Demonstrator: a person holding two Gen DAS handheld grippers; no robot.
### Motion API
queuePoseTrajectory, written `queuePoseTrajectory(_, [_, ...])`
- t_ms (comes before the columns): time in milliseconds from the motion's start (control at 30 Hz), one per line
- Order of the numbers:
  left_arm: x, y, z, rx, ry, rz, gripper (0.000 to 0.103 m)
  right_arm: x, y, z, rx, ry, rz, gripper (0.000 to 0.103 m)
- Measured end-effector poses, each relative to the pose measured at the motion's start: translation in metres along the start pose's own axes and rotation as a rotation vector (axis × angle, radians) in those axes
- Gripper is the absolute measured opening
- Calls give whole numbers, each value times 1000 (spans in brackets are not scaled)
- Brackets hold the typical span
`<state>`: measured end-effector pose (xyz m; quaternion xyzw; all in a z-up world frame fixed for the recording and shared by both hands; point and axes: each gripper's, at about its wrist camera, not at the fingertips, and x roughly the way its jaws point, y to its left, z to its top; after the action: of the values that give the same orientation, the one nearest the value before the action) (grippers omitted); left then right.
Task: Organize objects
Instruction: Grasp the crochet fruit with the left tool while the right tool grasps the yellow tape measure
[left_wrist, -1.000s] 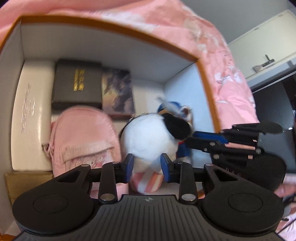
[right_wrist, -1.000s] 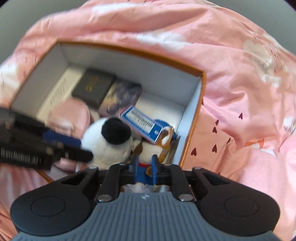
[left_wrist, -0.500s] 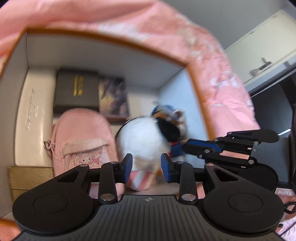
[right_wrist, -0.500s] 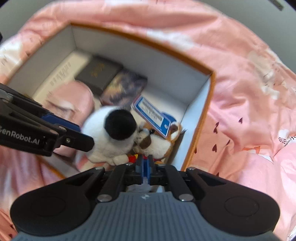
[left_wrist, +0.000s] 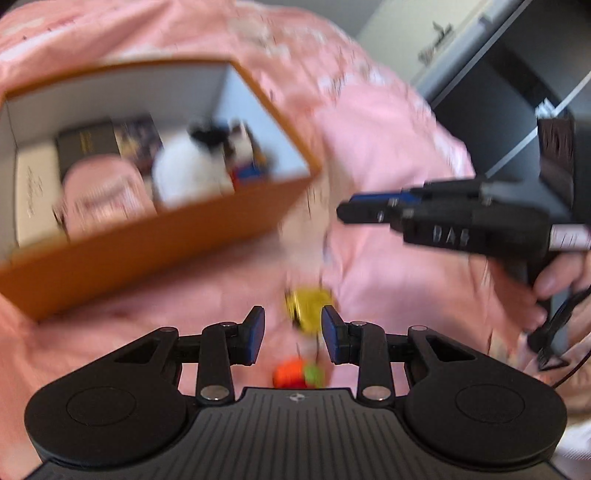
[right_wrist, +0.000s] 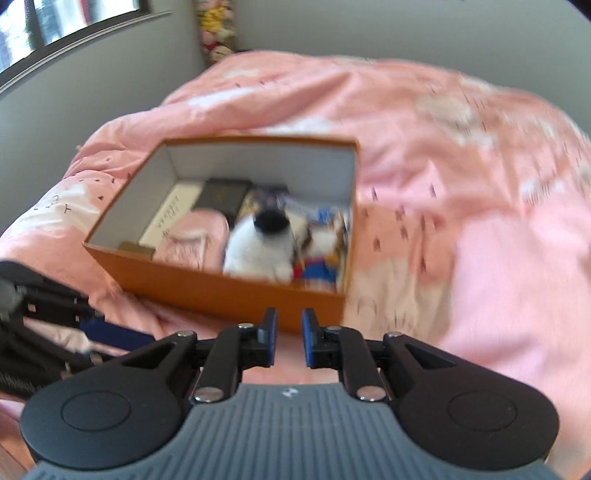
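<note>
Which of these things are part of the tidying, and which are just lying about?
Part of the tidying:
orange box
white plush toy
pink pouch
yellow toy
red-and-green toy

Just there:
pink bedspread
window

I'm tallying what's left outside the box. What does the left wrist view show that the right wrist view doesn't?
Only the left wrist view: a blurred yellow item and an orange-and-green item on the bedding, between the open left gripper's fingers. Only the right wrist view: a window and plush toys by the wall. Both: the orange box holding a white plush and pink pouch.
</note>
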<state>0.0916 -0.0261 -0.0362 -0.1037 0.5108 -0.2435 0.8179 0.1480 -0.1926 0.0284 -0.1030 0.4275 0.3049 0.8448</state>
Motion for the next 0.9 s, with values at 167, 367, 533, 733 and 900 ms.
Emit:
queuePoseTrajectory(167, [18, -15, -23, 83, 75, -39, 38, 7, -7, -40, 103, 50, -14, 20])
queuePoseTrajectory(367, [30, -21, -36, 111, 110, 26, 48, 14, 1, -71, 88, 89, -44, 25])
queuePoseTrajectory(533, [46, -25, -40, 126, 139, 70, 49, 17, 1, -81, 105, 93, -41, 29])
queuePoseTrajectory(733, [57, -23, -41, 95, 152, 107, 48, 18, 0, -83, 105, 97, -39, 35])
queuePoseTrajectory(900, [59, -22, -44, 87, 146, 96, 34, 25, 0, -84, 101, 124, -48, 35])
